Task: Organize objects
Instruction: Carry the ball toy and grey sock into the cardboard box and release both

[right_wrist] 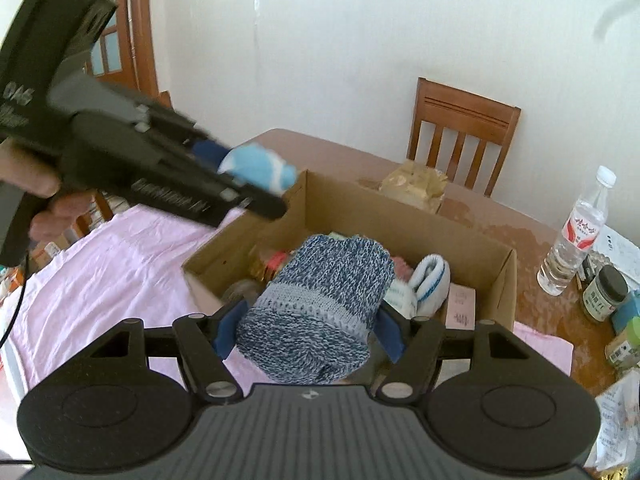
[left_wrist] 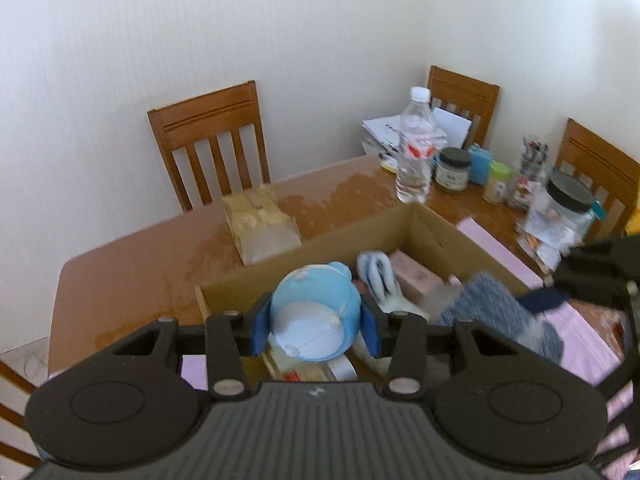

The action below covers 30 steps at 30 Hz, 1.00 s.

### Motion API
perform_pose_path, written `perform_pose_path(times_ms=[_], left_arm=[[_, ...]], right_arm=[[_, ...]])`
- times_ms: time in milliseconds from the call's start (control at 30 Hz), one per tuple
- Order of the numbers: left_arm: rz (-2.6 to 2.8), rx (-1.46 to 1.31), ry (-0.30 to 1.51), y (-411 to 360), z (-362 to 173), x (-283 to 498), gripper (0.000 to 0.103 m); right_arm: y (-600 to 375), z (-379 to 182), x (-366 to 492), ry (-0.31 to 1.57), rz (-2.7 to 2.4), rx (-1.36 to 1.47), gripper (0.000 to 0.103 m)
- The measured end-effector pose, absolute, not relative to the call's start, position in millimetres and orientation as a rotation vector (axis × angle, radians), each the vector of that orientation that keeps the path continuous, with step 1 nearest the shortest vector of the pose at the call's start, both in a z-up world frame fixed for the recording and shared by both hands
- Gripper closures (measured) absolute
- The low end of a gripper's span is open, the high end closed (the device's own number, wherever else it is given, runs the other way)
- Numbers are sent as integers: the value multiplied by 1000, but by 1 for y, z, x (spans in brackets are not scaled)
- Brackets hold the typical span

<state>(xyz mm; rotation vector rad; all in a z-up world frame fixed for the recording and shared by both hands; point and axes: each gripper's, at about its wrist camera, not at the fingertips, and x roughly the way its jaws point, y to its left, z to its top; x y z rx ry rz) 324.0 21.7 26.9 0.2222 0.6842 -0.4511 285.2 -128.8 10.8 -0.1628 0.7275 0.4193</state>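
The left gripper (left_wrist: 314, 326) is clamped on a blue plush toy (left_wrist: 314, 316), held above the near end of the cardboard box (left_wrist: 432, 228). The right gripper (right_wrist: 310, 330) squeezes a blue-grey knit roll (right_wrist: 320, 308) over the same box, white socks (right_wrist: 430, 284) lying beyond its fingers

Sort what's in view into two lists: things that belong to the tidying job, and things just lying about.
In the job:
- blue plush, held in left tongs
- knit sock, held in right tongs
- box
- white socks and pink packet in the box

Lying about:
- bottle
- dark-lidded jar
- paper bag
- papers
- chairs
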Motion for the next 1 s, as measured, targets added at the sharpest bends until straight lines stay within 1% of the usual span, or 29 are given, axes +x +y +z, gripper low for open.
perform_pose_path(times_ms=[33, 67, 100, 133, 200, 500, 567, 600, 633, 1000], left_arm=[[-440, 220, 675, 21, 27, 330, 55], [-419, 217, 666, 21, 27, 335, 37], [-392, 215, 660, 22, 27, 340, 10], [-358, 210, 645, 23, 26, 343, 2], [-330, 196, 621, 25, 24, 347, 1], [-305, 205, 666, 38, 15, 350, 1], [-297, 213, 664, 39, 15, 348, 1], [-295, 214, 666, 39, 15, 346, 1], [-295, 212, 666, 40, 16, 345, 1], [-263, 146, 653, 43, 18, 316, 1]], right_arm=[[-128, 10, 290, 730, 413, -157, 30], [-128, 9, 294, 731, 412, -154, 30], [-128, 8, 297, 732, 410, -151, 30], [-129, 7, 300, 733, 408, -149, 30], [-127, 6, 302, 739, 405, -147, 30], [-123, -2, 319, 750, 404, -153, 29], [-122, -1, 320, 731, 385, -161, 18], [-121, 0, 320, 721, 372, -168, 3], [-121, 2, 319, 704, 367, -170, 0], [-129, 8, 311, 765, 255, -173, 0]])
